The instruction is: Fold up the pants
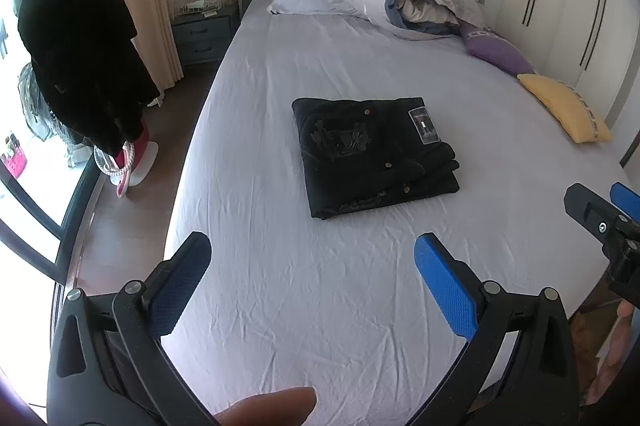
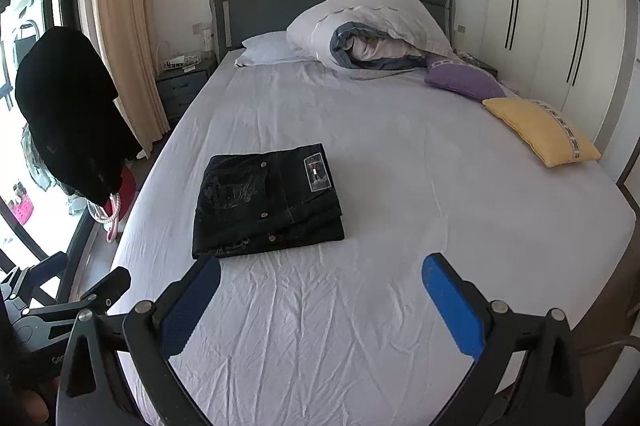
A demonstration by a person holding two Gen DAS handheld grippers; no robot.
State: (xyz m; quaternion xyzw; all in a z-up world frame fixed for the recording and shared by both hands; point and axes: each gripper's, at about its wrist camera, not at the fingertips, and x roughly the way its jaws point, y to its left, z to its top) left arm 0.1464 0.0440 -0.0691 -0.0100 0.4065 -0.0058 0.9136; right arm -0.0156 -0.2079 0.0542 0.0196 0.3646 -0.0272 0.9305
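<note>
The pants (image 1: 374, 156) lie in a neat black stack mid-bed (image 1: 320, 286), well apart from both claws, so the folding looks done. The left gripper (image 1: 312, 282) and right gripper (image 2: 320, 302) hover with jaws spread wide and empty. Best to lift straight away; the far edge may want squaring, hard to tell from here.

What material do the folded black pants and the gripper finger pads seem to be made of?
Folded black pants: probably denim, matte, with metal rivets, visible seams and a sewn waistband patch. Finger pads: blue, finely dimpled, likely rubber or plastic; the pictures cannot settle which.
</note>
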